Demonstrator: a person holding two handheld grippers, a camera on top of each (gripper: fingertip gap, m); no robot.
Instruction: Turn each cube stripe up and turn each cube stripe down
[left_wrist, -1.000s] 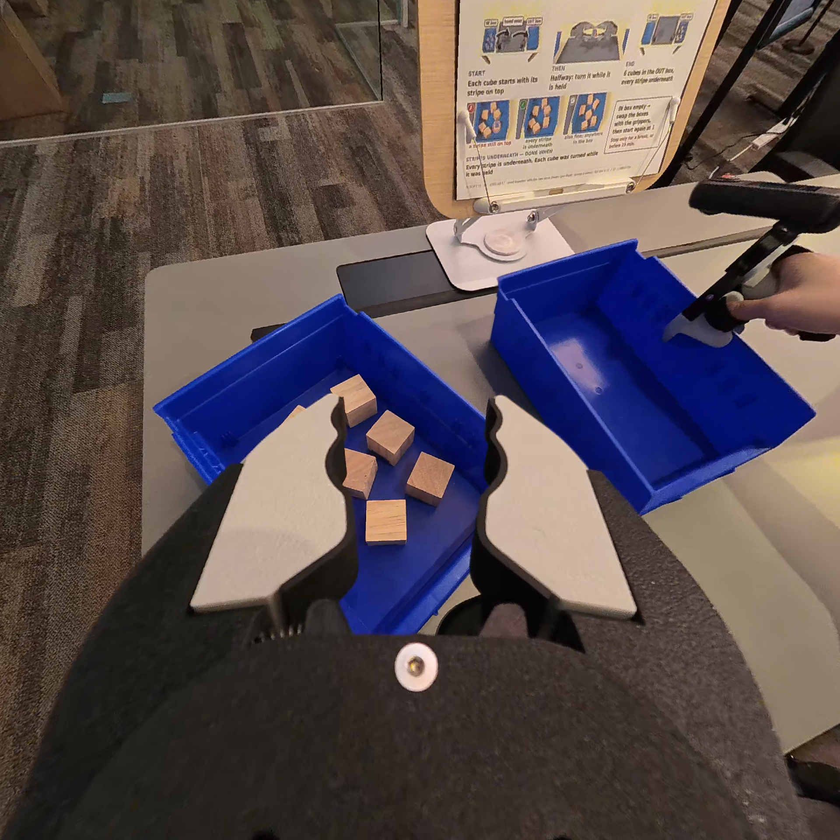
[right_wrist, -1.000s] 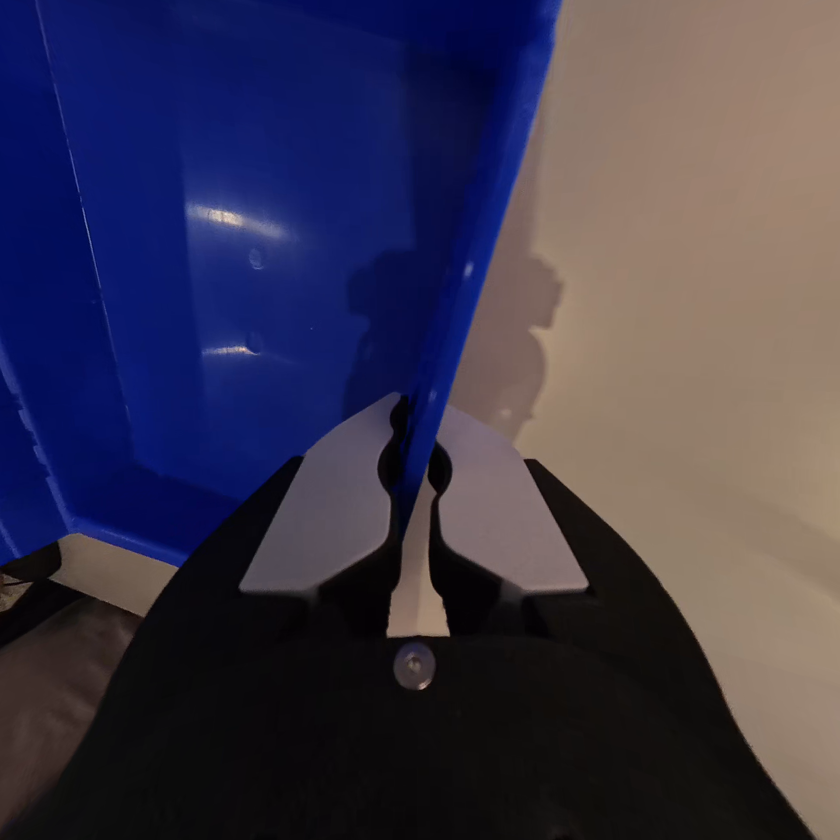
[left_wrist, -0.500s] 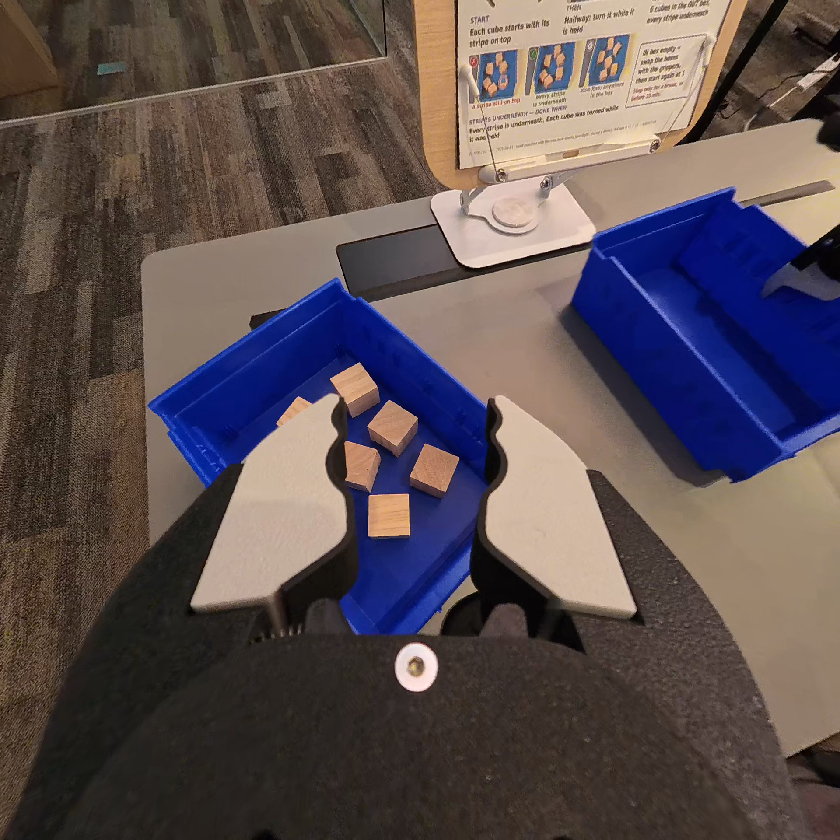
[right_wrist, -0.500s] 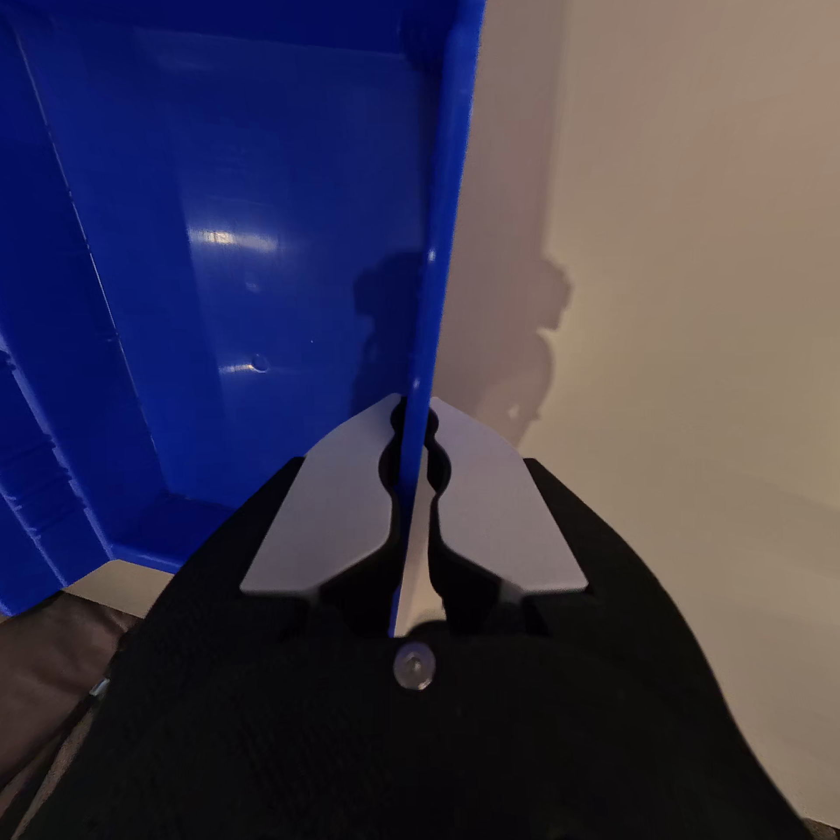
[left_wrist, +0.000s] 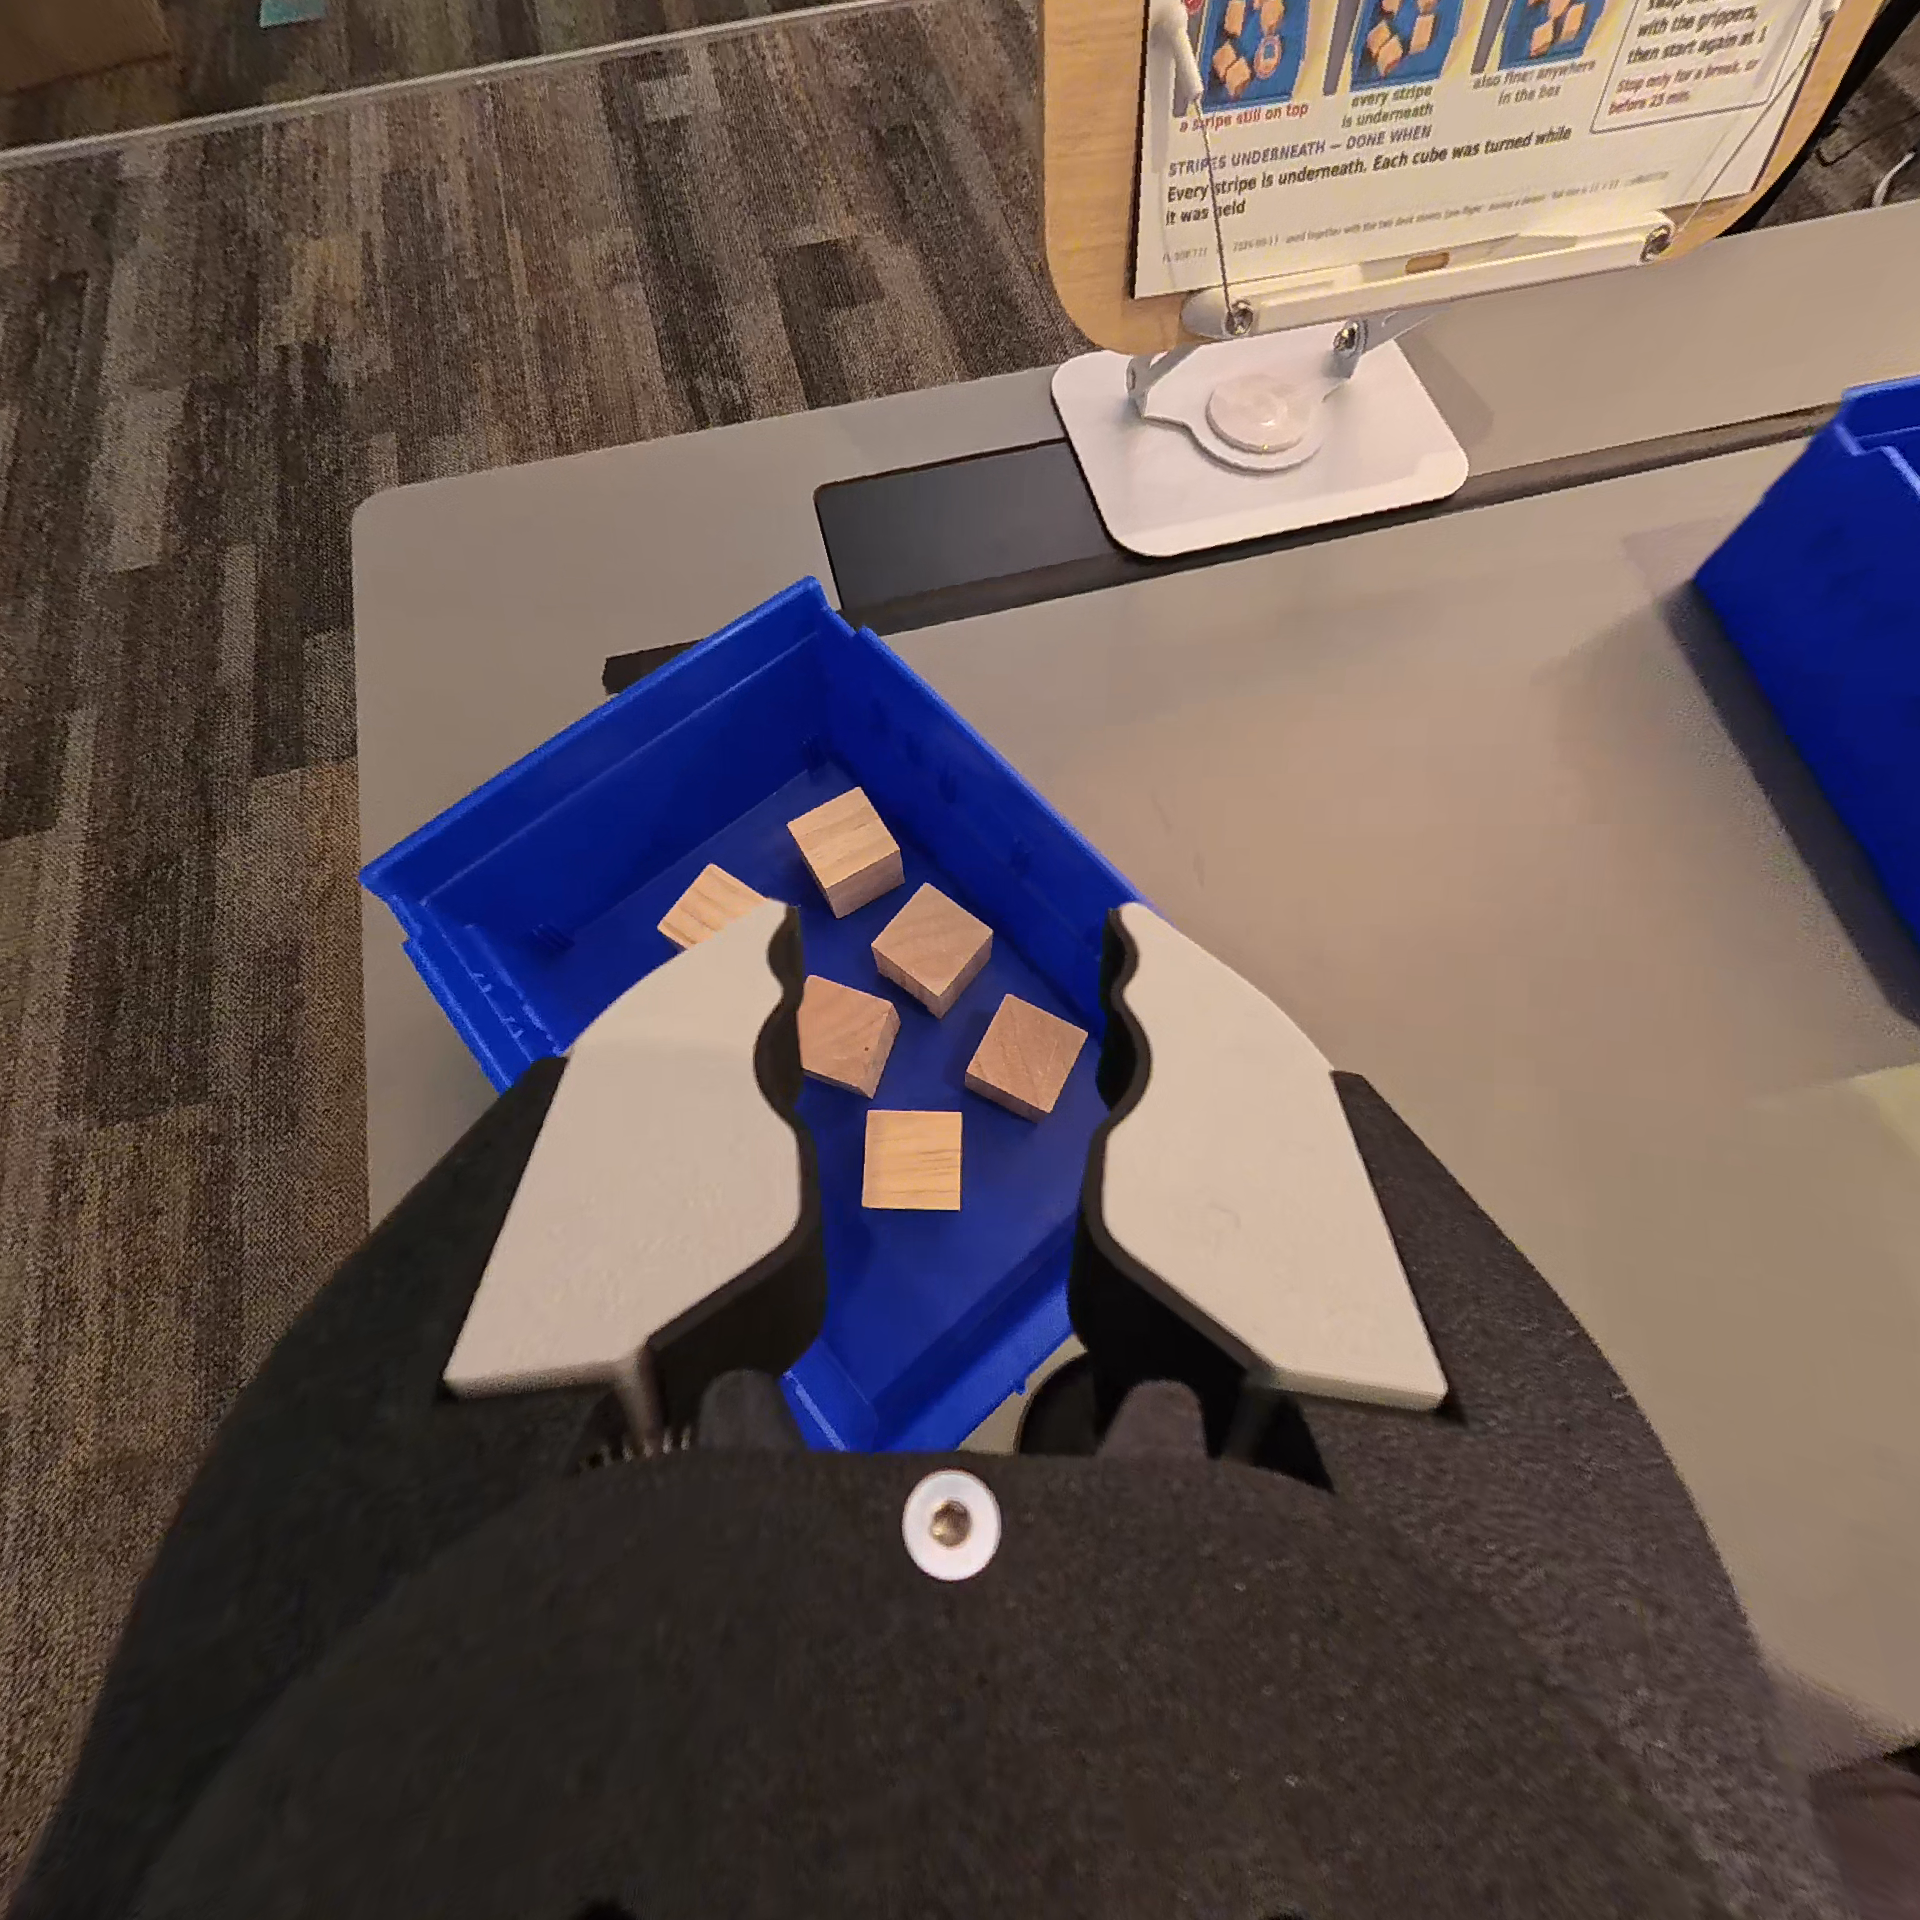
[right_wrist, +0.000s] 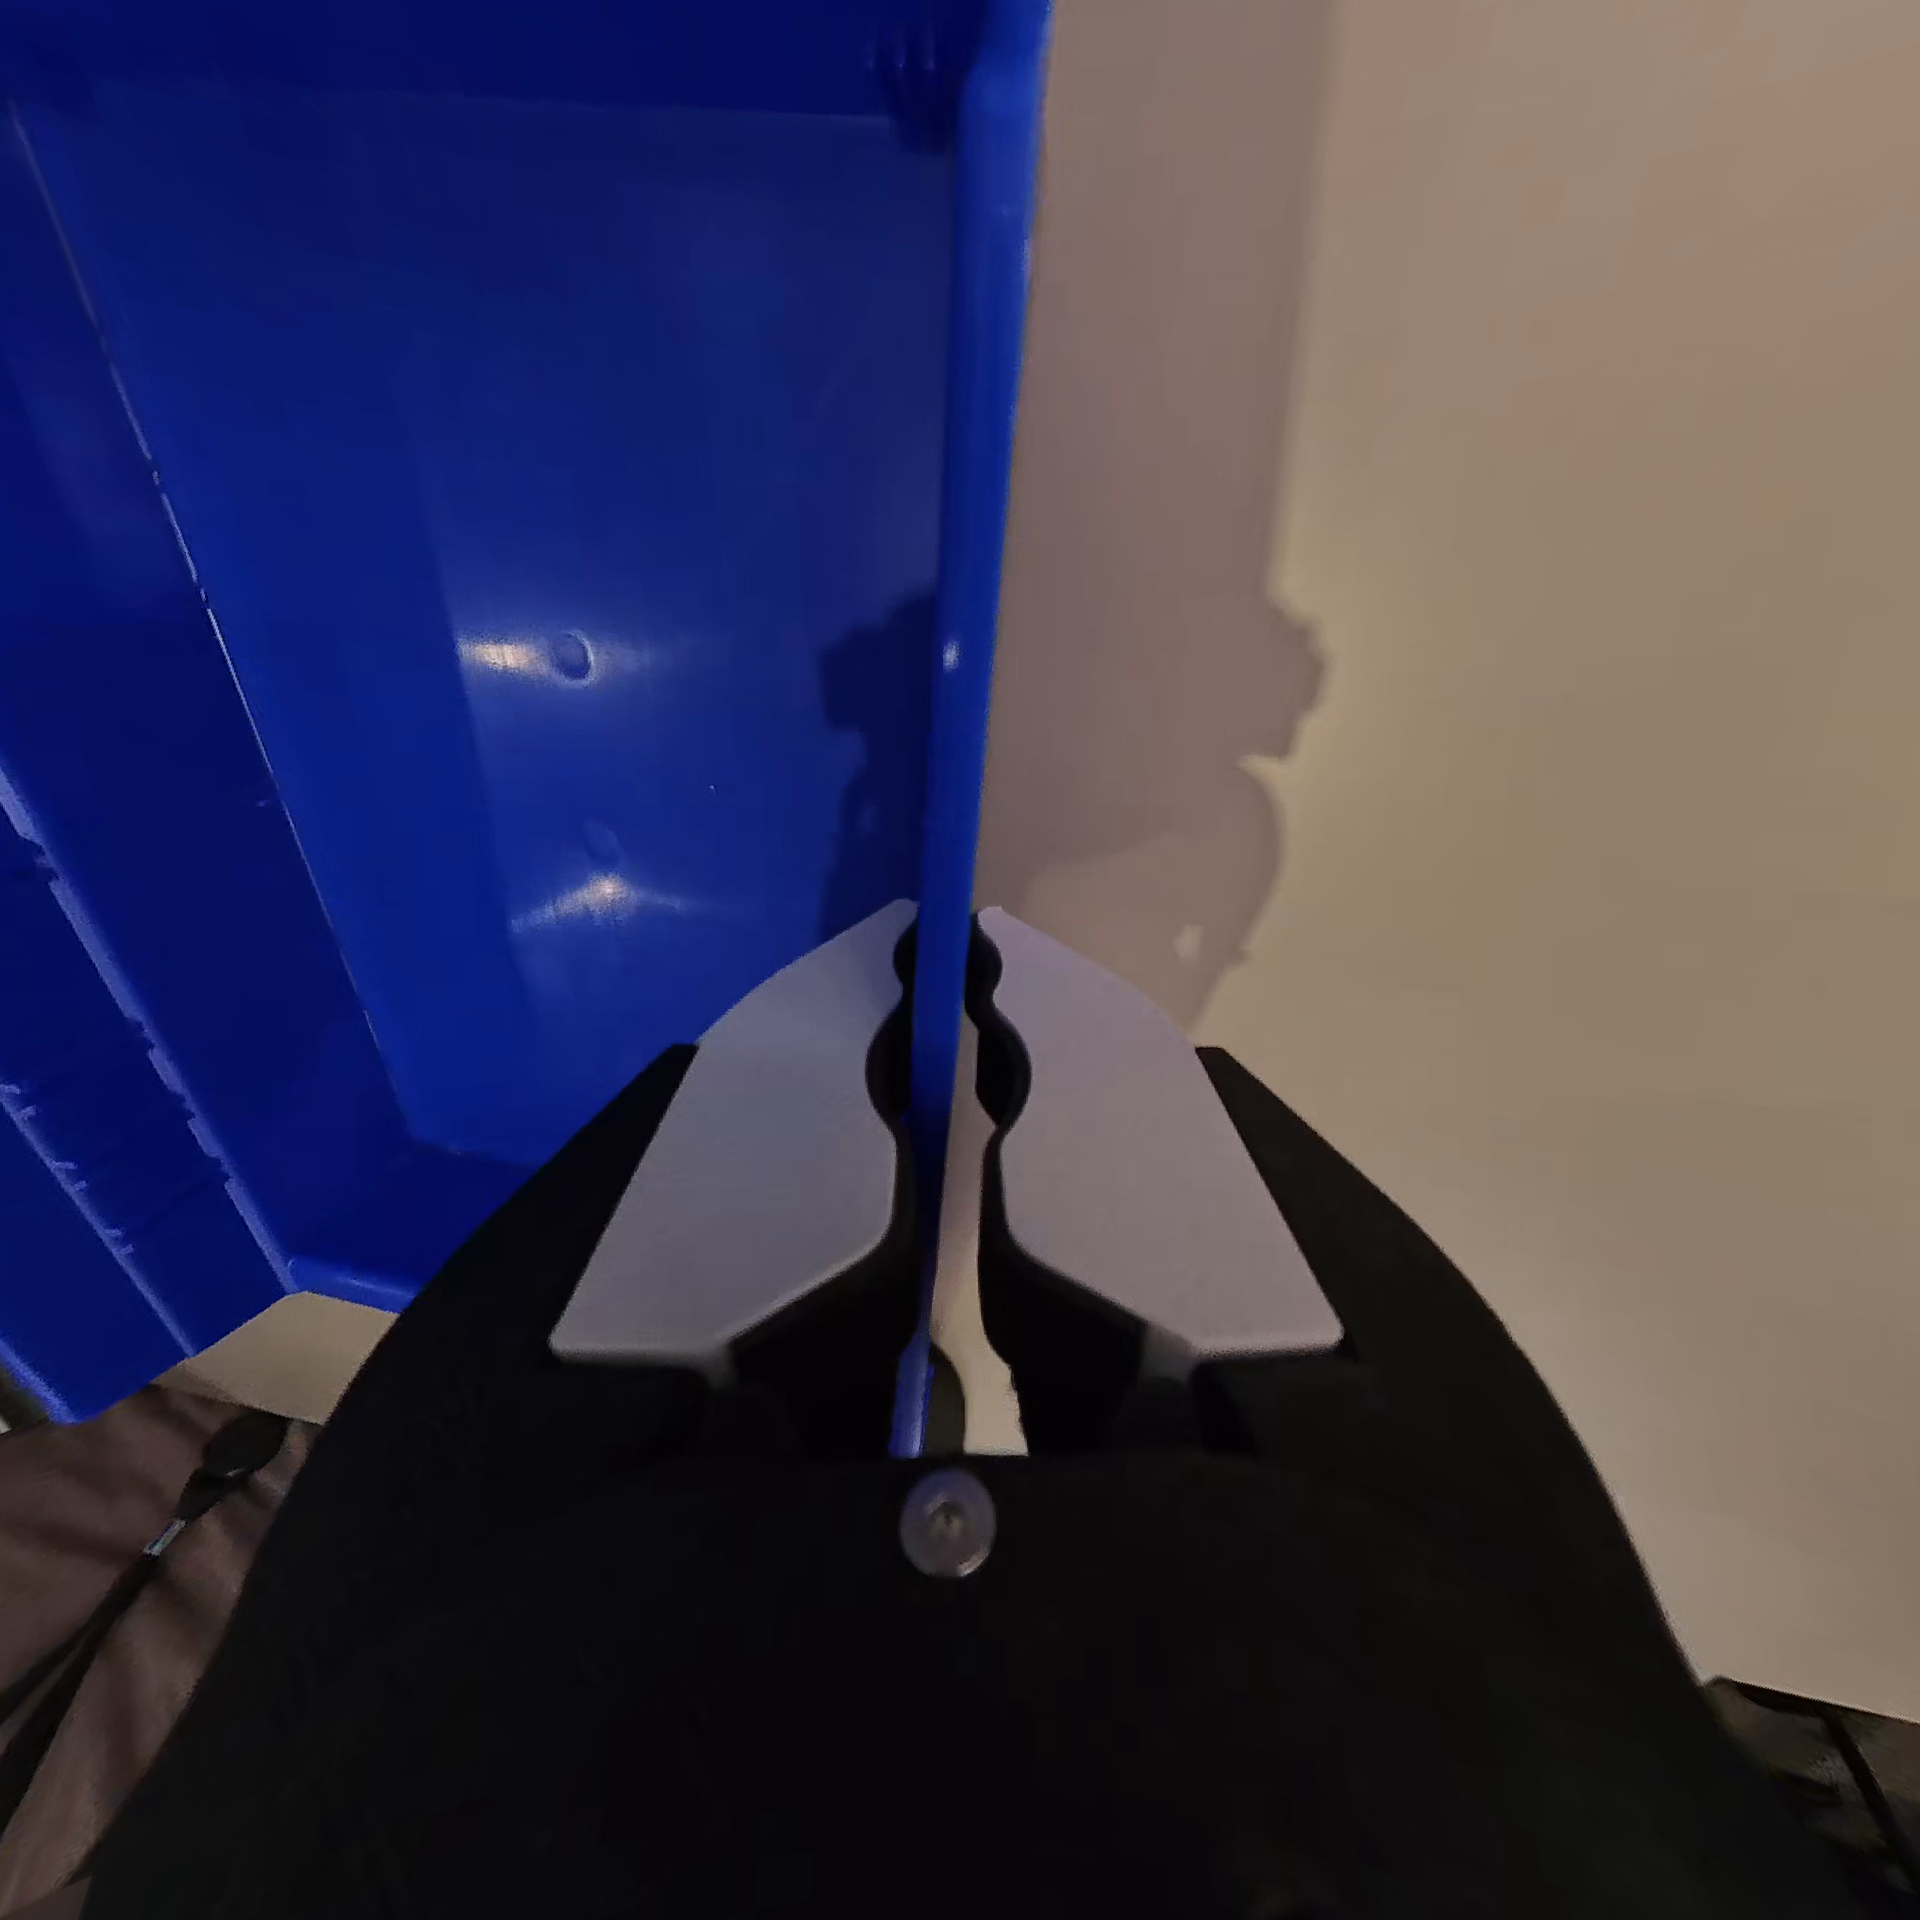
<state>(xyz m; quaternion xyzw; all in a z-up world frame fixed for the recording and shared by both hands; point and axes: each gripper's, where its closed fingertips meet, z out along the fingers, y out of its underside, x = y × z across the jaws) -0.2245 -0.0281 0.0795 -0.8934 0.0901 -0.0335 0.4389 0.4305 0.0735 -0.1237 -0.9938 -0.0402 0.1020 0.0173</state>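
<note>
Several plain wooden cubes (left_wrist: 932, 948) lie in a blue bin (left_wrist: 623, 790) on the grey table; no stripe shows on their upper faces. My left gripper (left_wrist: 948, 920) is open and empty, hovering above this bin. My right gripper (right_wrist: 948, 920) is shut on the side wall (right_wrist: 961, 623) of a second blue bin, which is empty inside (right_wrist: 520, 520). That second bin shows at the right edge of the left wrist view (left_wrist: 1839, 644).
An instruction board on a white stand (left_wrist: 1257, 447) stands at the back of the table (left_wrist: 1403, 831). A black strip (left_wrist: 935, 530) lies beside it. The table's left edge drops to a wood-pattern floor (left_wrist: 208, 520).
The empty bin, held by my right gripper, has slid to the right, away from the bin with cubes. My left gripper stayed open above the cubes.
</note>
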